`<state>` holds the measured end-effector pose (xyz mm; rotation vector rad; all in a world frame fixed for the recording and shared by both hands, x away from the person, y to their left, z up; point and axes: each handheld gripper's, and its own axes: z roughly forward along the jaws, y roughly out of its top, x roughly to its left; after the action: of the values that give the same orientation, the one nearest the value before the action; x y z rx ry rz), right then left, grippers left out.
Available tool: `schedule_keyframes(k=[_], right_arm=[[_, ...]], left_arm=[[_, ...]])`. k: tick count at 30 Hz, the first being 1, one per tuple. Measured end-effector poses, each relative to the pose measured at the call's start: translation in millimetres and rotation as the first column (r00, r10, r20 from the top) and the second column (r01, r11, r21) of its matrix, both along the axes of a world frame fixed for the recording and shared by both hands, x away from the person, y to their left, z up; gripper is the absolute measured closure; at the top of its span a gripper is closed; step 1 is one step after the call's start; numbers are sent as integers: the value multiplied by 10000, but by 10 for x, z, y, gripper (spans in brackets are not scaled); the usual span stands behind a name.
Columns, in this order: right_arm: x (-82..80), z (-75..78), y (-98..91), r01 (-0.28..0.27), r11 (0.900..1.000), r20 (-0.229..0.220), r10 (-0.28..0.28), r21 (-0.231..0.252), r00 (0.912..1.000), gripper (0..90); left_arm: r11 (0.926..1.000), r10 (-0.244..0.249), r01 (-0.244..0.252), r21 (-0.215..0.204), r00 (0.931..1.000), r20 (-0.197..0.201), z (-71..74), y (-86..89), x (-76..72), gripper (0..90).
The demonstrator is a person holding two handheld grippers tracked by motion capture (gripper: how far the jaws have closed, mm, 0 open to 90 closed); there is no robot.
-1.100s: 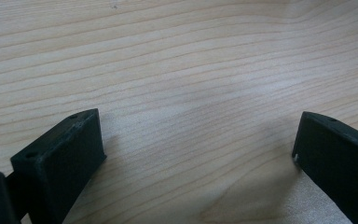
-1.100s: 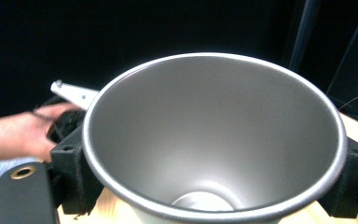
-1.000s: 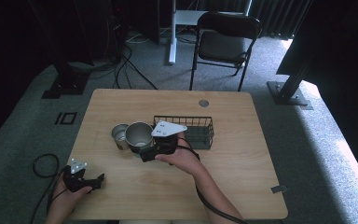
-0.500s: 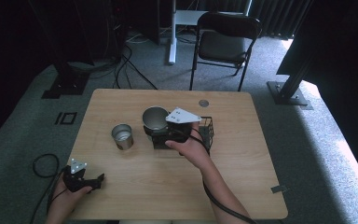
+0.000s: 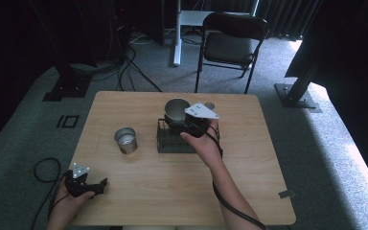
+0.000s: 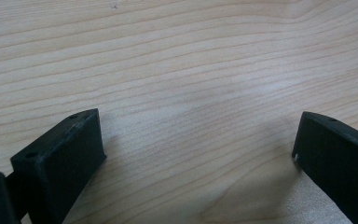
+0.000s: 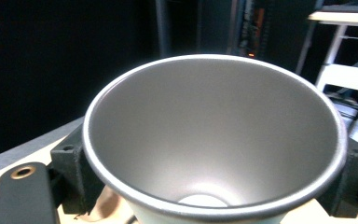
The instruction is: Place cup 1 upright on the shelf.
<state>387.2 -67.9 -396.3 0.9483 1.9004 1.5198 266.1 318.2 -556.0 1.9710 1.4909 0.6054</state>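
A steel cup [image 5: 176, 110] hangs in the air over the back of a black wire basket [image 5: 173, 147], with my right gripper [image 5: 178, 120] shut on it. In the right gripper view the cup [image 7: 214, 135] faces the camera mouth-first, empty, with the right gripper [image 7: 212, 179] clamped on both sides of its wall. A second, smaller steel cup [image 5: 125, 140] stands upright on the table left of the basket. My left gripper [image 5: 90, 186] rests at the table's front left edge. Its jaws stand wide apart over bare wood in the left gripper view, the left gripper [image 6: 196, 149] holding nothing.
The wooden table [image 5: 249, 182] has free room in front of and to the right of the basket. A folding chair [image 5: 235, 43] stands behind the far edge. Cables and stand bases lie on the grey floor around it.
My right gripper has lifted the cup from beside the smaller cup and carried it right and away, to above the basket. The left gripper has stayed put.
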Motion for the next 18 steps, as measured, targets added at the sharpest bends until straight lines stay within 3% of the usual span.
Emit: schedule_keyframes(k=[8, 18], right_arm=[[104, -56, -217, 1182, 9929, -55, -1183, -109, 9930, 131], [169, -188, -463, 1989, 9796, -239, -1997, -297, 9796, 131]], left_arm=[[10000, -12, 12, 17, 10000, -2, 0, 1, 0, 24], [10000, -4, 4, 6, 10000, -10, 0, 0, -1, 24]])
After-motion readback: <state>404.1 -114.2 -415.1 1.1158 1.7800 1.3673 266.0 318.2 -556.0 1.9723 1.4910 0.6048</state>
